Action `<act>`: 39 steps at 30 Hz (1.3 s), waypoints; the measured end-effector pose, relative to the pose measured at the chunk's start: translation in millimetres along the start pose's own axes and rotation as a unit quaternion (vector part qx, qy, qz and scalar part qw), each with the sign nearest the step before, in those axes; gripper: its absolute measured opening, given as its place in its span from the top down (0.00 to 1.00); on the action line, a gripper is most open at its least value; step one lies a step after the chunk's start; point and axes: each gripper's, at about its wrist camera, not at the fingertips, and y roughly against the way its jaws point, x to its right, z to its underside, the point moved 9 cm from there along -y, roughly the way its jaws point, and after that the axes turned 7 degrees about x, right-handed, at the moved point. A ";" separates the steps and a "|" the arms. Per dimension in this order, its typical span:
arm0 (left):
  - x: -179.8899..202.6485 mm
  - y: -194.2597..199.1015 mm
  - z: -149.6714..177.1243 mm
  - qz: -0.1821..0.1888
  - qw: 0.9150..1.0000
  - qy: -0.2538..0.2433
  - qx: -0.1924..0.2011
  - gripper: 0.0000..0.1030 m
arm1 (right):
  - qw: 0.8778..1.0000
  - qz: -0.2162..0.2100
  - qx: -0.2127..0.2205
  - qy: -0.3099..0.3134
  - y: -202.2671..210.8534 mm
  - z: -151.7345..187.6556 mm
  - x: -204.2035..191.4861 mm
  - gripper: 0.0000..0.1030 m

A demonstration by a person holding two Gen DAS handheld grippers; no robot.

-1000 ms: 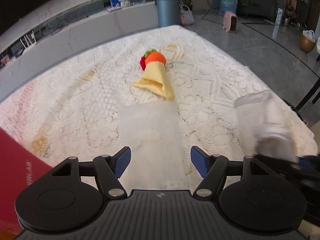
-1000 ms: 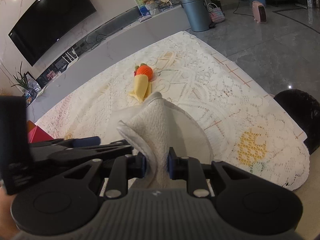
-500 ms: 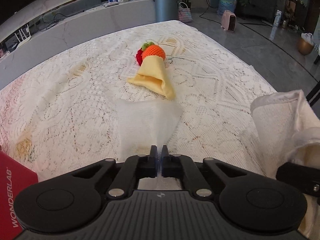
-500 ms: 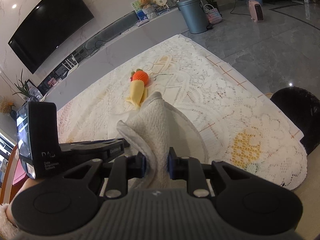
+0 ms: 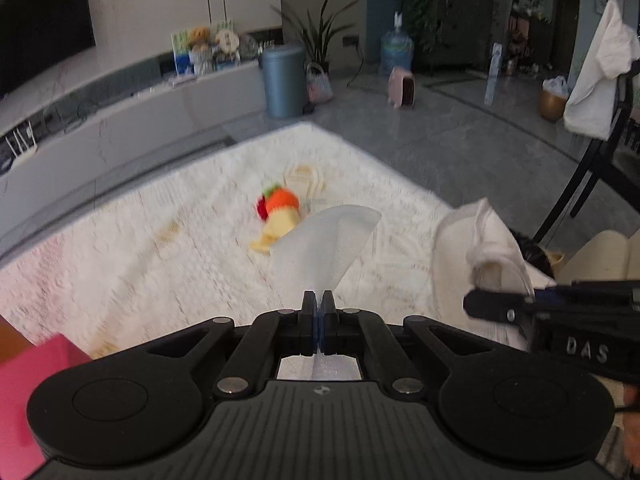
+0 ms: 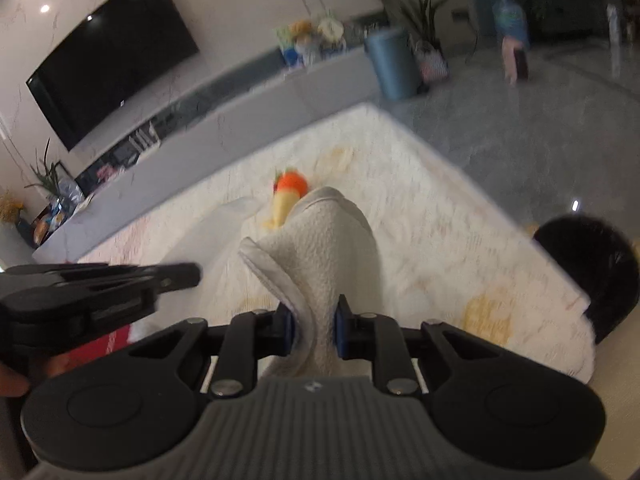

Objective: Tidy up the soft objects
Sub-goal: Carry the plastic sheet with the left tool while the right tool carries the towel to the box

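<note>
My left gripper (image 5: 318, 300) is shut on a thin translucent white bag (image 5: 326, 242) and holds it lifted above the lace-covered table (image 5: 140, 256). My right gripper (image 6: 316, 316) is shut on a thick white towel (image 6: 328, 248), which stands up between its fingers; the towel also shows at the right of the left wrist view (image 5: 476, 252). An orange and red knitted toy on a yellow cloth (image 5: 280, 208) lies farther back on the table, also seen in the right wrist view (image 6: 290, 190). The left gripper shows in the right wrist view (image 6: 192, 276).
A red box (image 5: 24, 392) sits at the table's near left corner. A black round stool (image 6: 592, 268) stands off the table's right edge. A blue bin (image 5: 282, 80) and a low TV bench (image 5: 120, 96) are beyond the table. A chair with a white cloth (image 5: 600, 80) stands at right.
My left gripper closed on the thin white bag and has lifted it off the table. Both grippers have risen and tilted up, so more of the room shows. The right keeps its towel.
</note>
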 end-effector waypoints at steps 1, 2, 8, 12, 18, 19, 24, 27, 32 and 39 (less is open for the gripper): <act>-3.5 11.0 -6.0 -0.002 1.000 -0.005 0.009 0.99 | 1.000 -0.003 0.017 0.008 8.4 -9.3 -6.9 0.84; -7.4 21.8 -11.3 -0.006 1.000 -0.009 0.019 0.99 | 0.999 -0.010 0.035 0.013 17.0 -18.0 -14.6 0.84; -42.6 86.0 -33.6 -0.037 0.996 0.006 0.078 0.99 | 0.991 -0.015 0.117 0.065 65.7 -56.0 -71.3 0.84; -65.9 122.5 -44.4 -0.053 0.993 0.015 0.107 0.99 | 0.985 -0.046 0.138 0.097 87.5 -70.5 -115.8 0.84; -102.0 174.2 -51.8 -0.083 0.983 0.057 0.154 0.99 | 0.974 -0.066 0.152 0.154 109.0 -92.0 -187.2 0.84; -108.0 181.7 -52.1 -0.086 0.981 0.063 0.160 0.99 | 0.972 -0.073 0.158 0.160 114.6 -96.3 -199.5 0.84; -143.2 213.6 -47.4 -0.116 0.972 0.084 0.184 0.99 | 0.956 -0.113 0.182 0.198 140.5 -105.0 -264.8 0.84; -170.2 229.3 -38.2 -0.127 0.969 0.102 0.188 0.99 | 0.948 -0.153 0.175 0.216 143.2 -94.5 -302.5 0.84; -220.0 245.6 -6.1 -0.122 0.960 0.175 0.181 0.99 | 0.939 -0.213 0.126 0.239 117.0 -53.0 -365.1 0.84; -287.3 233.0 62.9 -0.151 0.940 0.266 0.151 0.99 | 0.921 -0.219 -0.001 0.322 34.7 46.9 -429.3 0.84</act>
